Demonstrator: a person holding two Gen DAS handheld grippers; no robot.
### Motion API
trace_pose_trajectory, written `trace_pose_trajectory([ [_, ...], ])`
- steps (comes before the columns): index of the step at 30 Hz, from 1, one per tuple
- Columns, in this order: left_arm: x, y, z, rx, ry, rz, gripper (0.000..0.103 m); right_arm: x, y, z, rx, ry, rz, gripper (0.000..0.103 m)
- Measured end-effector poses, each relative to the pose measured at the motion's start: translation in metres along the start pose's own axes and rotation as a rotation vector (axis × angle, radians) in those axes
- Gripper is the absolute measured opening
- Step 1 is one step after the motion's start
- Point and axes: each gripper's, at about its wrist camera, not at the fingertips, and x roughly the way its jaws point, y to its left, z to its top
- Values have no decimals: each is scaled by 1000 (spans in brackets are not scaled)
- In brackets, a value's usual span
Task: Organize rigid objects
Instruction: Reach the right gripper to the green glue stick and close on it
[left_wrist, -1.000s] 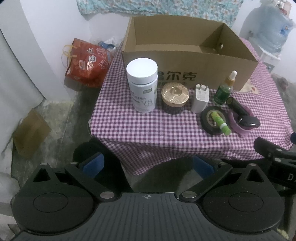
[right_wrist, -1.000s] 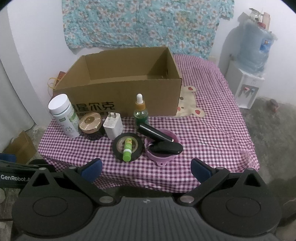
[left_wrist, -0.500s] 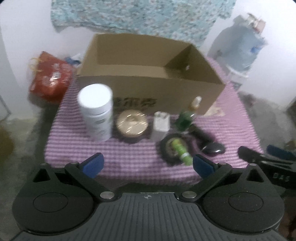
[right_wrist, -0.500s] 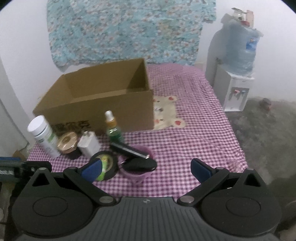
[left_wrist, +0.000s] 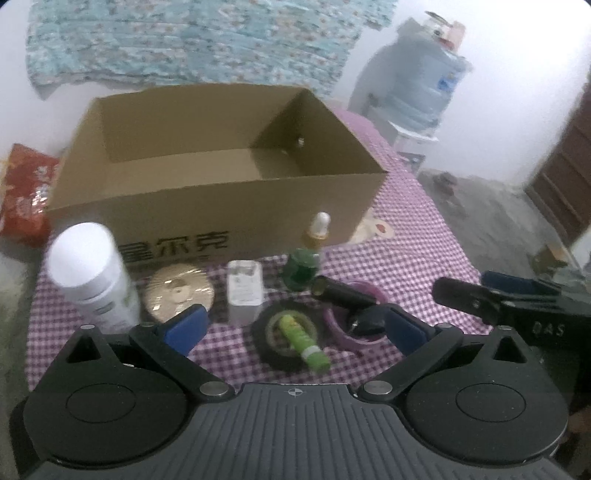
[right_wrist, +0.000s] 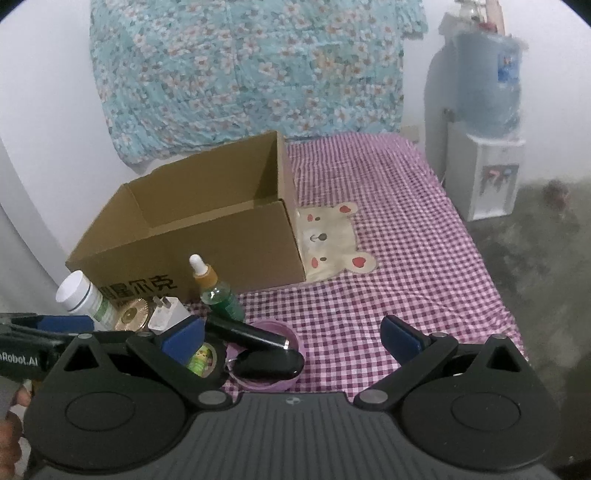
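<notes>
An open cardboard box (left_wrist: 221, 199) (right_wrist: 207, 240) stands on the purple checked cloth. In front of it stand a white bottle (left_wrist: 92, 273) (right_wrist: 79, 299), a gold round lid (left_wrist: 179, 291), a white charger (left_wrist: 243, 291) (right_wrist: 166, 314) and a green dropper bottle (left_wrist: 306, 258) (right_wrist: 214, 291). A green tube (left_wrist: 303, 339) lies in a black tape roll (left_wrist: 269, 350). A black cylinder (left_wrist: 343, 293) (right_wrist: 247, 332) and a dark fob (right_wrist: 266, 363) rest on a pink ring (left_wrist: 364, 338). My left gripper (left_wrist: 293, 326) is open above the tape roll. My right gripper (right_wrist: 291, 338) is open, near the pink ring.
A water dispenser (right_wrist: 484, 140) stands at the right beyond the table. A red bag (left_wrist: 22, 199) lies on the floor at the left. A floral cloth (right_wrist: 251, 74) hangs on the wall behind. A bear patch (right_wrist: 332, 240) marks the cloth right of the box.
Both grippers have moved forward and turned right, so the objects sit closer and lower in each view. Both stayed open with nothing held.
</notes>
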Motion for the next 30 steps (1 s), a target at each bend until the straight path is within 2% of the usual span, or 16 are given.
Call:
trace_pose_trajectory([
  [4,11,-10,1,60,34,4,103,6,-12,2,16,4,13,102],
  [10,20,-15,-2,98,76,14,102,5,-30,2,52,-1,37,97],
  [14,22,-14,-5,98,97,24,99,8,-35,-2,75,28,58,87],
  [17,21,-12,-9,103,113,30,94,11,-30,-5,87,52,97,79],
  [20,21,-13,-12,113,127,31,82,13,-21,-7,111,75,157,72],
  [26,21,-14,-13,116,140,9,69,26,-4,-12,234,174,305,64],
  [30,25,-15,-15,136,151,-3,61,40,8,-16,273,225,328,56],
])
